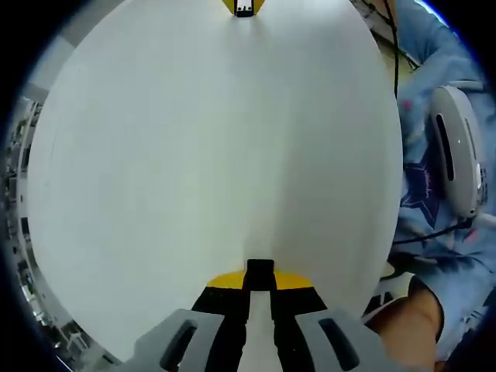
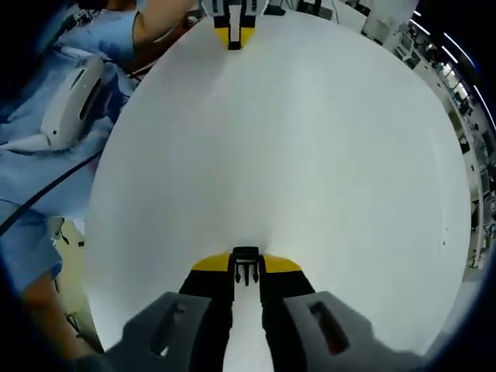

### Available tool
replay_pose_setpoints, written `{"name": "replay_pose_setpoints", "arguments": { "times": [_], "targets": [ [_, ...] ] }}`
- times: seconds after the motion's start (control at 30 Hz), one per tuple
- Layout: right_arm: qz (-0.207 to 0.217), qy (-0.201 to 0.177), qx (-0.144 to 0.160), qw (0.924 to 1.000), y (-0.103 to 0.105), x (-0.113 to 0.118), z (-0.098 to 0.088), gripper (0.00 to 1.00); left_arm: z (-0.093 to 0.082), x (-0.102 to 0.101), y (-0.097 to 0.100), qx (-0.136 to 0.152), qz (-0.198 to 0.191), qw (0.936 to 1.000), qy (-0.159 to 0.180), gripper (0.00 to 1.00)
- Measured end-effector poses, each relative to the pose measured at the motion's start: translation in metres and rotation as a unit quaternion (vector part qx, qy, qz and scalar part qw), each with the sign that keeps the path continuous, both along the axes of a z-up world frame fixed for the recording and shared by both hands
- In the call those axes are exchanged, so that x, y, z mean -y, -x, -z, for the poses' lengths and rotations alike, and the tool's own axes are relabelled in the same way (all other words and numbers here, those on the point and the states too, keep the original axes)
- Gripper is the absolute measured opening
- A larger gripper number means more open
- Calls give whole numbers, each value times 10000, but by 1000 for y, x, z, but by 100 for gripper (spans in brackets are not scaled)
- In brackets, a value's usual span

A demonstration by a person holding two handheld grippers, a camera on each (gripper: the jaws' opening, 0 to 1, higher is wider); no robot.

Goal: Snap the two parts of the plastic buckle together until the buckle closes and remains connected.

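In the left gripper view my left gripper (image 1: 260, 291) is shut on a black, blocky buckle part (image 1: 260, 271) that sticks out past its yellow tips. Across the white table the right gripper (image 1: 244, 6) faces it from the view's top edge, far apart. In the right gripper view my right gripper (image 2: 246, 287) is shut on the other black buckle part (image 2: 246, 266), whose prongs point forward. The left gripper (image 2: 232, 19) shows at the top of that view with its buckle part. The two parts are aligned toward each other but well separated.
A round white table (image 1: 217, 155) spans the space between the grippers. A person in light blue clothes (image 2: 46, 178) sits at its edge, with a white device (image 1: 457, 147) and a black cable on the lap. Shelves and clutter line the room's edges (image 2: 465, 116).
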State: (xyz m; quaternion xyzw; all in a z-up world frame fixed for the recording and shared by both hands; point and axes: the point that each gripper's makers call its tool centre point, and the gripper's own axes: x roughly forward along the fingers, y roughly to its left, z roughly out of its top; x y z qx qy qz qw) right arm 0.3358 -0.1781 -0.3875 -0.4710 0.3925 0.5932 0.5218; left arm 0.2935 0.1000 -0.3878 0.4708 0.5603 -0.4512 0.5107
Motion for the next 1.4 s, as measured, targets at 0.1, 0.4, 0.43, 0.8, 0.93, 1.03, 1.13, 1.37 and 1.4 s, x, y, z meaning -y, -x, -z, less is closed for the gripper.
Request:
{"name": "replay_pose_setpoints", "arguments": {
  "times": [0.1, 0.4, 0.43, 0.8, 0.93, 1.03, 1.13, 1.37, 1.4],
  "targets": [
    [-146, 101, 17, 9998, 7, -3, 0, 12, 0, 0, 0, 4, -18, 10000, 22, 9],
    [-373, 364, 105, 9986, 28, -17, 0, 12, 0, 0, 2, 75, -59, 9999, 138, 9],
    [-361, 384, 111, 9985, 29, -18, 0, 12, 0, 0, 2, 82, -69, 9998, 156, 9],
    [-1003, 619, 239, 9927, 33, -22, 1, 12, 2, 0, 4, 115, -114, 9995, 286, 9],
    [-1429, 742, 266, 9866, 32, -23, 1, 12, 3, -1, 4, 95, -153, 9993, 338, 9],
    [-1735, 890, 274, 9804, 31, -24, 1, 12, 3, -1, 4, 95, -146, 9992, 358, 9],
    [-1803, 976, 295, 9783, 31, -25, 2, 12, 4, -1, 4, 90, -147, 9992, 356, 9],
    [-2372, 1076, 406, 9646, 34, -26, 3, 12, 4, -2, 4, 74, -144, 9992, 360, 9],
    [-2419, 1085, 398, 9634, 34, -26, 3, 12, 4, -2, 4, 70, -142, 9992, 364, 9]
  ]
}}
